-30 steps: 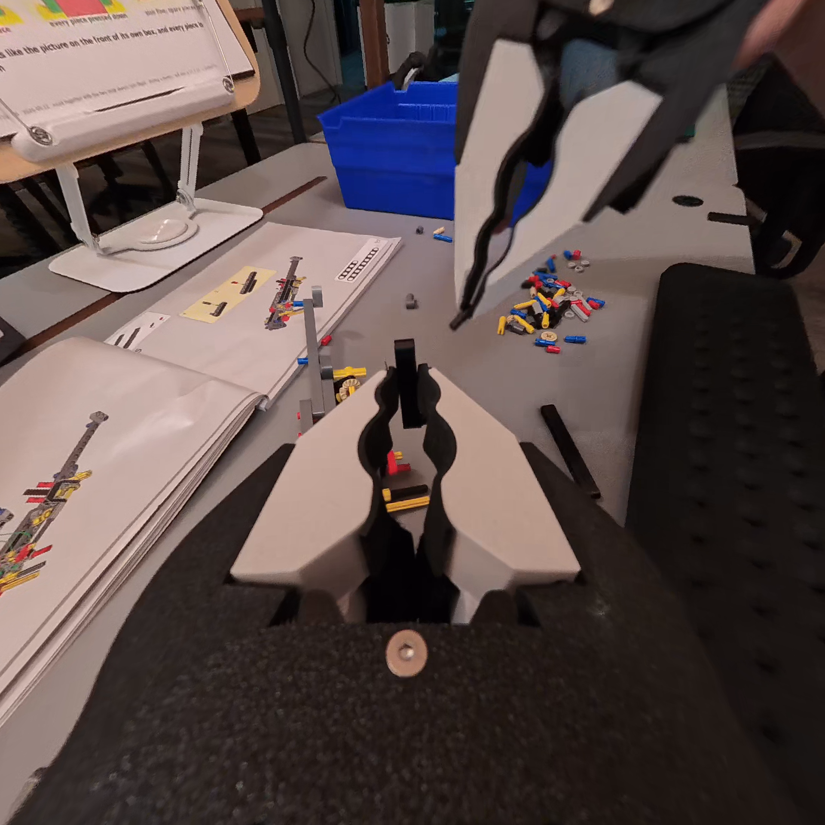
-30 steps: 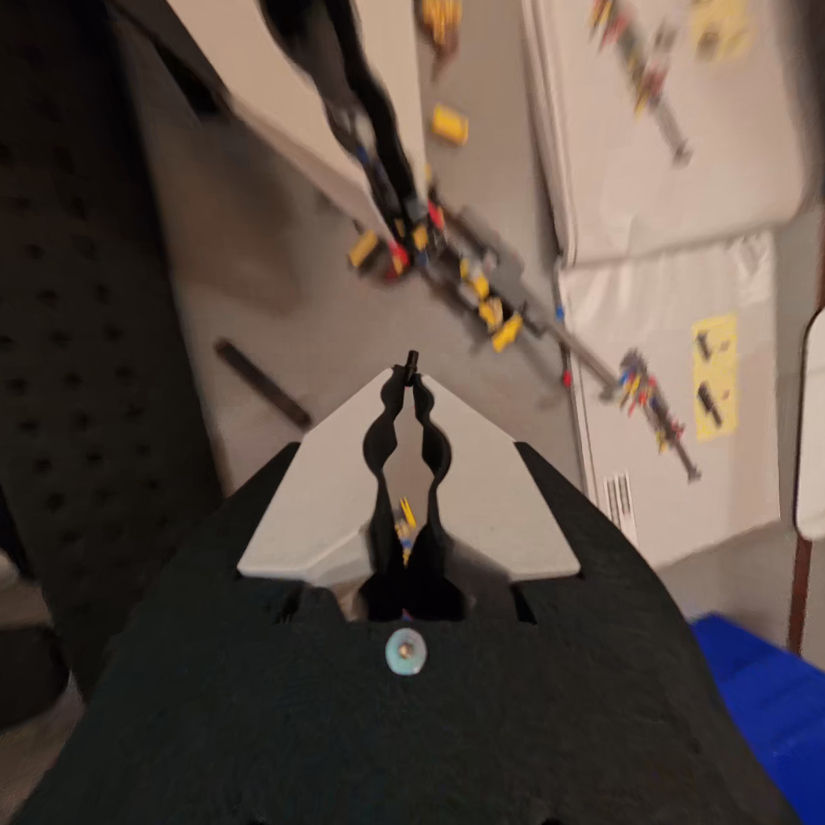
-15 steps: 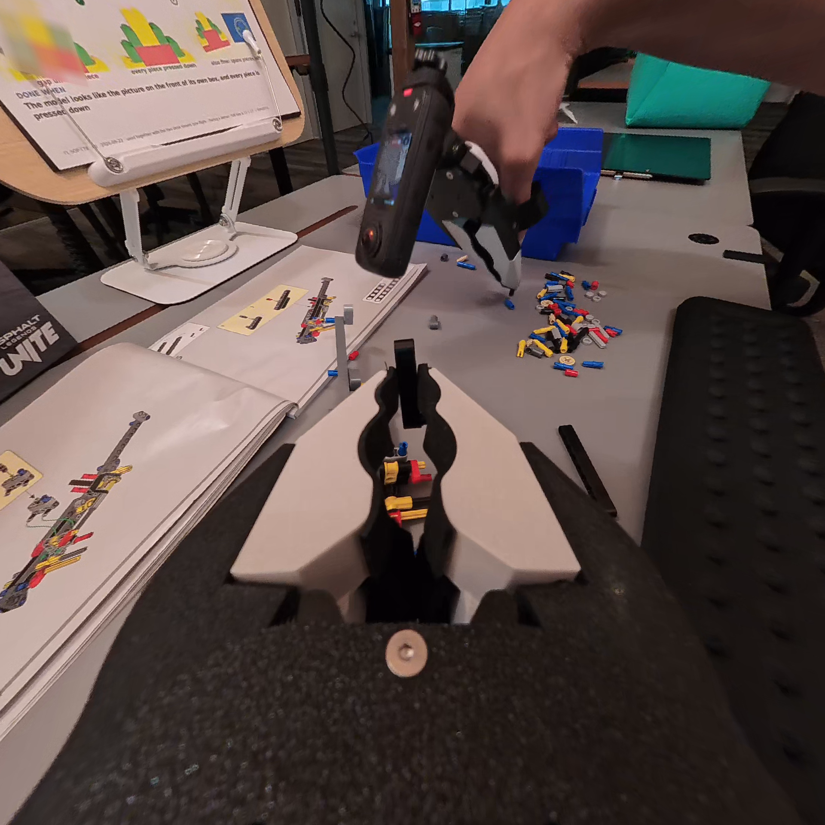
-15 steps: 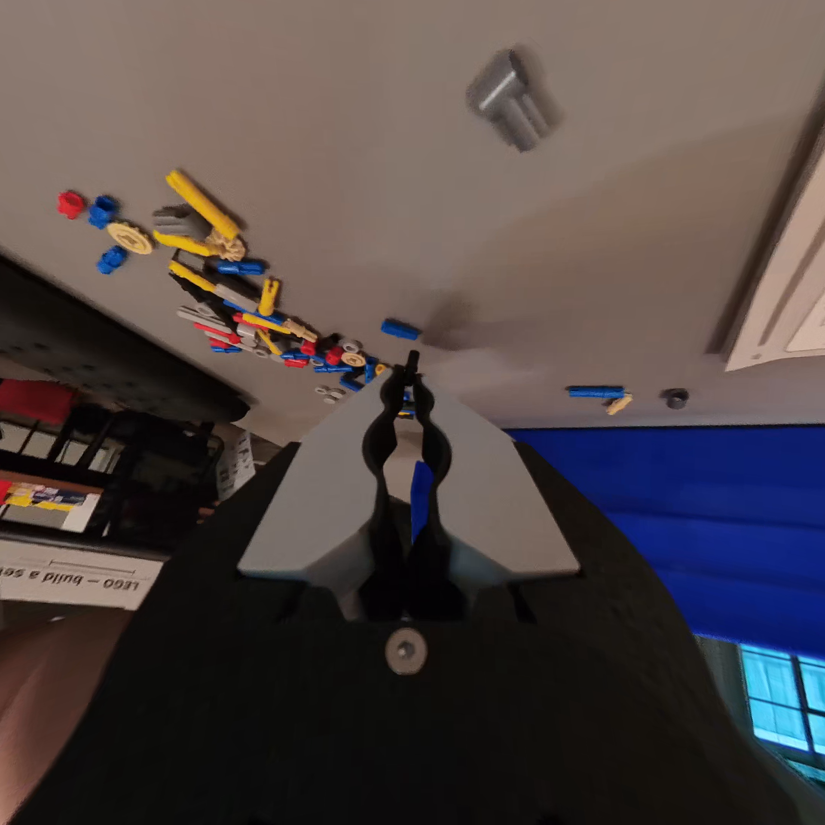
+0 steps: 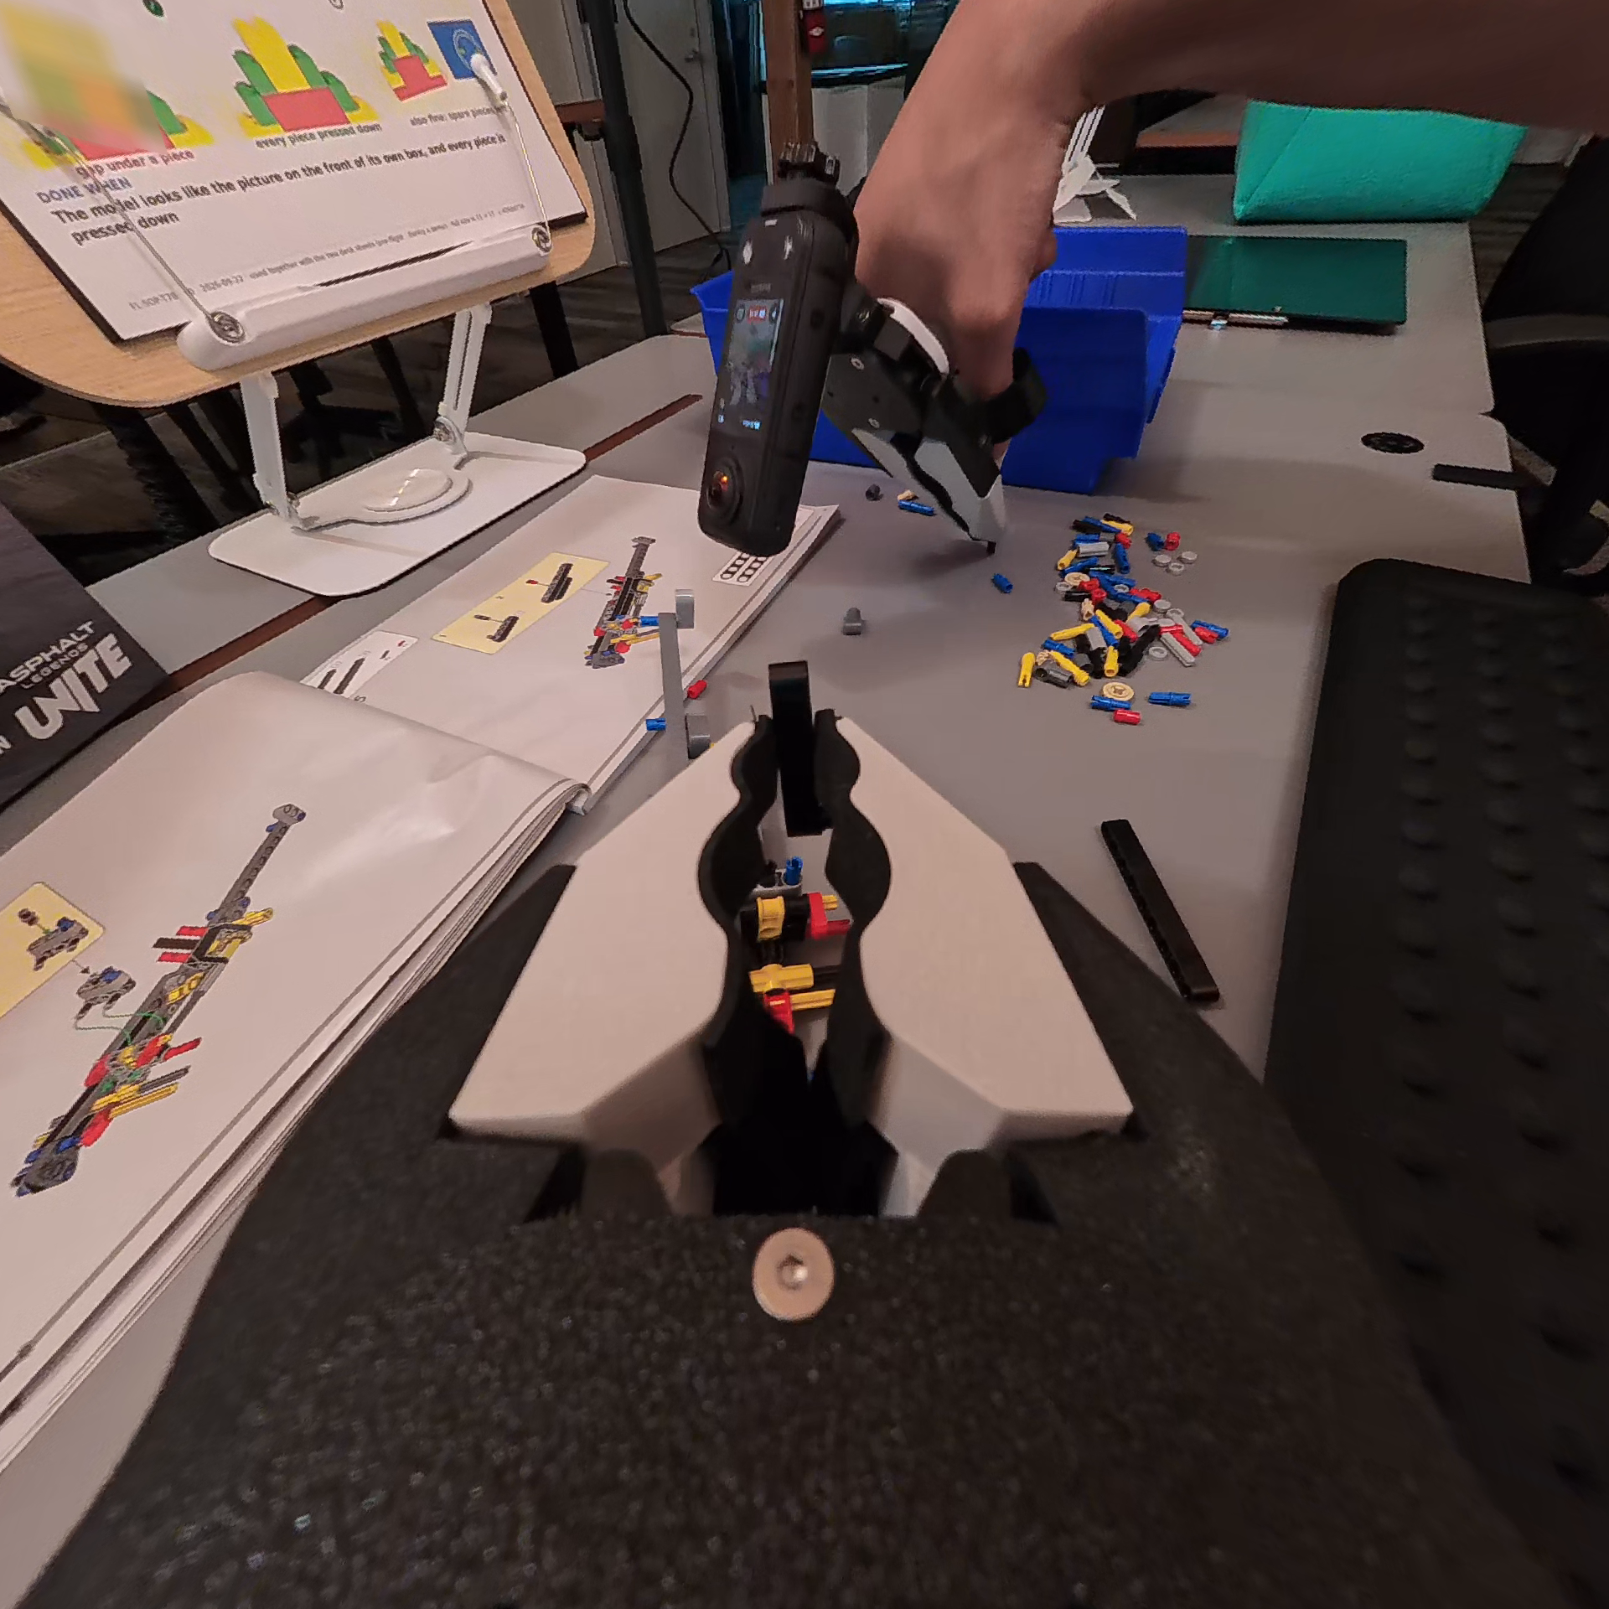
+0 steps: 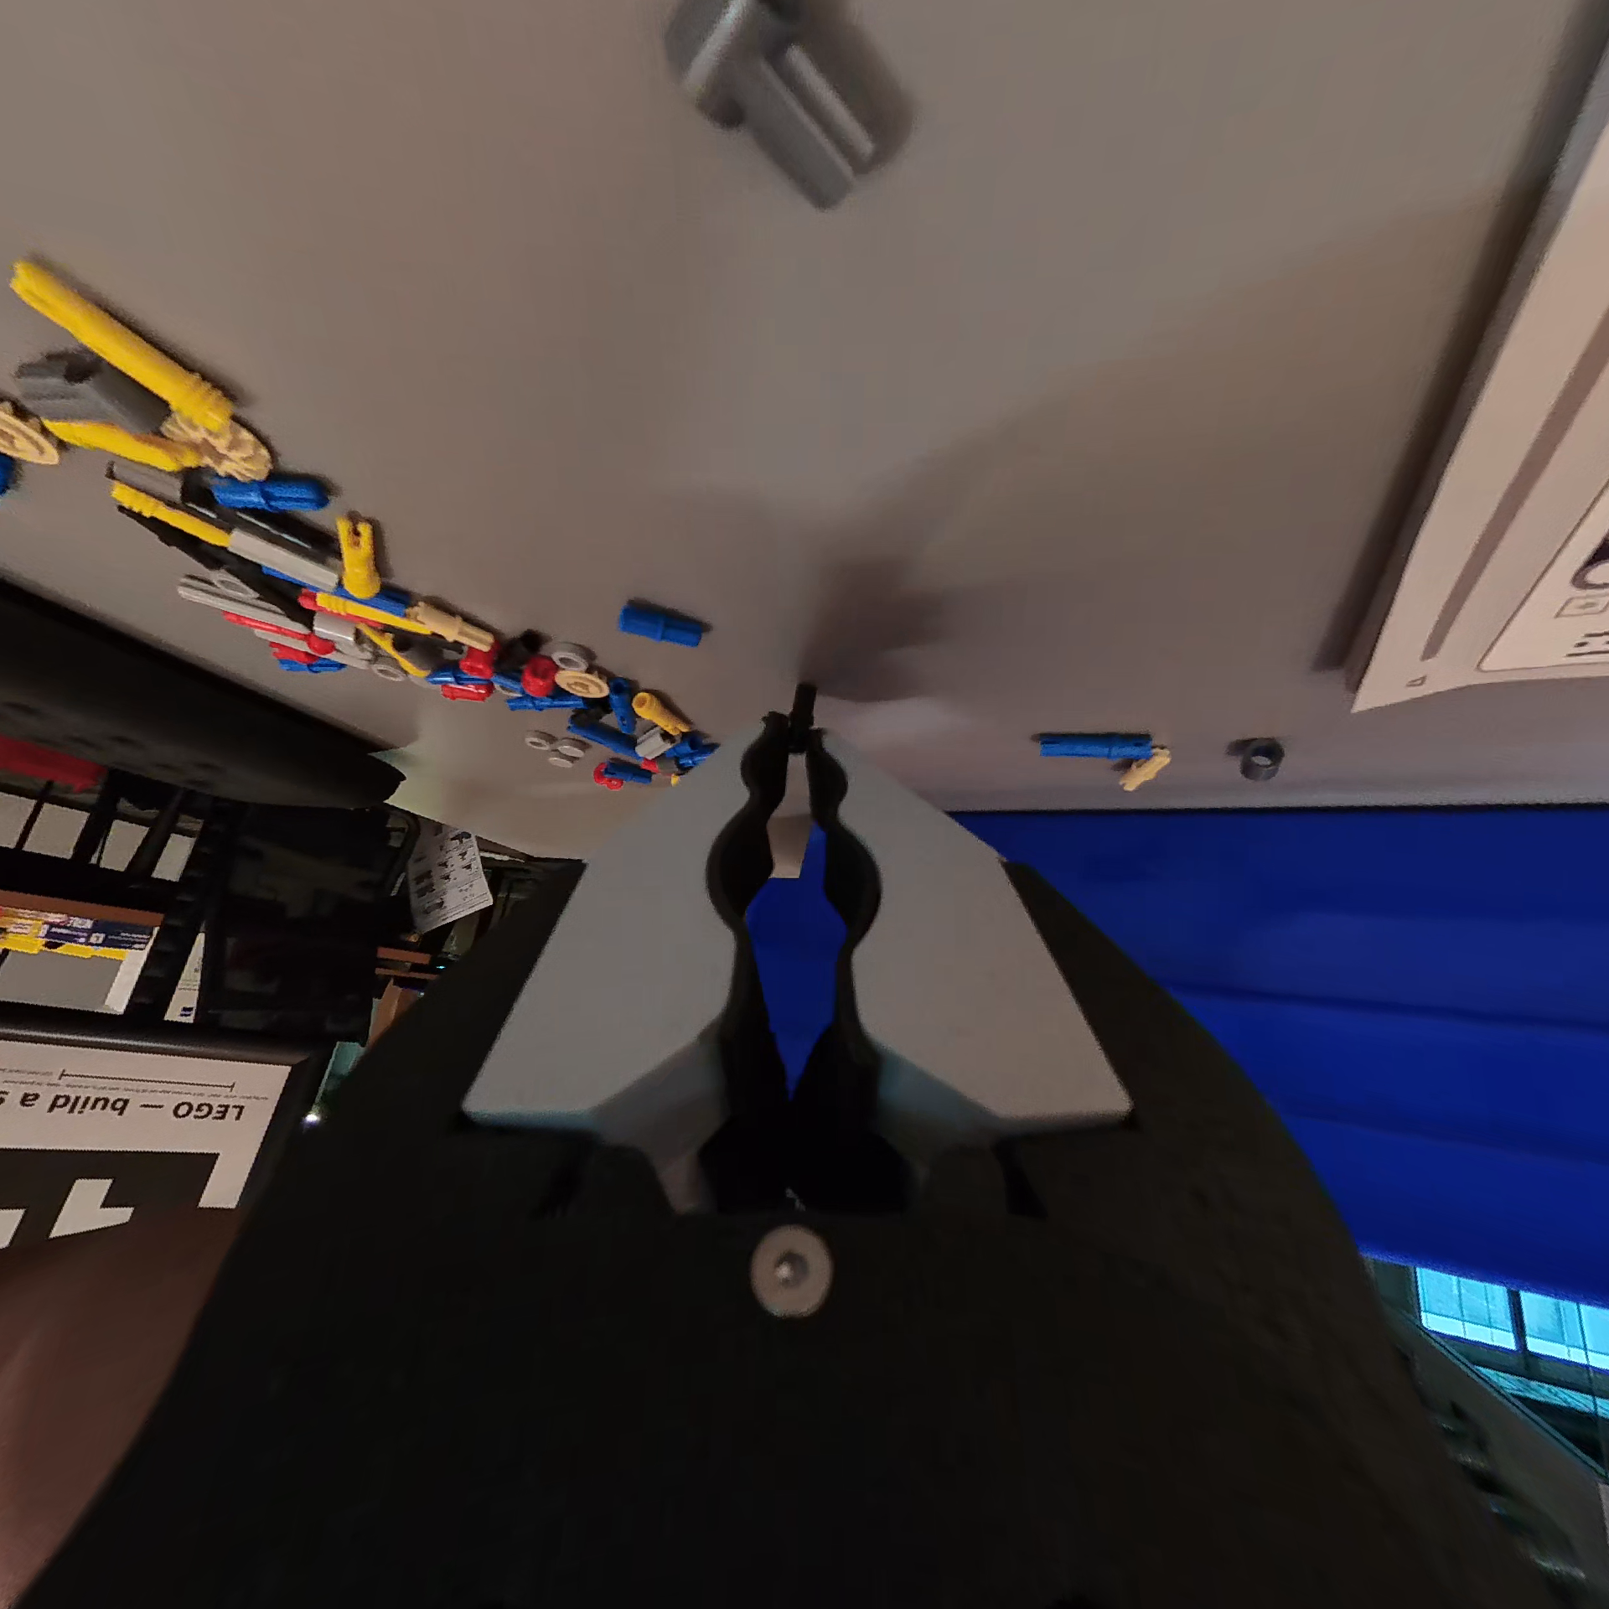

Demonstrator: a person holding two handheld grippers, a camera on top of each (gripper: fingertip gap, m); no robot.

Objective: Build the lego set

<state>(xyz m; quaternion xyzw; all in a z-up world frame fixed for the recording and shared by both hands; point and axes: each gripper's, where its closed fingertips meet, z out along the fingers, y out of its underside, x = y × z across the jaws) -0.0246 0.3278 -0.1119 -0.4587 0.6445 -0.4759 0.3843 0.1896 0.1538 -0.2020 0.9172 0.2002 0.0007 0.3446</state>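
My left gripper (image 5: pixel 794 740) is shut on a black beam (image 5: pixel 794 749) of the partly built lego model (image 5: pixel 788 936), whose yellow, red and black parts show between the fingers. A grey upright beam of the model (image 5: pixel 672 675) stands just beyond, by the booklet's edge. My right gripper (image 6: pixel 794 730) is shut on a small black pin (image 6: pixel 799 707) and hovers tip-down just above the grey table. In the left wrist view it (image 5: pixel 988 544) is left of the pile of loose pieces (image 5: pixel 1119 614). A blue pin (image 6: pixel 662 623) lies close to its tip.
An open instruction booklet (image 5: pixel 261 862) lies at left. A blue bin (image 5: pixel 1088 348) stands at the back. A black studded mat (image 5: pixel 1471 871) fills the right side. A loose black beam (image 5: pixel 1158 905) and a small grey piece (image 5: pixel 851 620) lie on the table. An instruction stand (image 5: pixel 261 174) is back left. Left tips to right tips: about 30 cm. The small grey piece (image 5: pixel 851 620) is closer to my right gripper, around 11 cm from its tips; the left tips are 20 cm off.
The right gripper swung away from the model to the far side of the table and lowered its tip beside the loose pile, still holding the black pin. The left gripper kept its hold.
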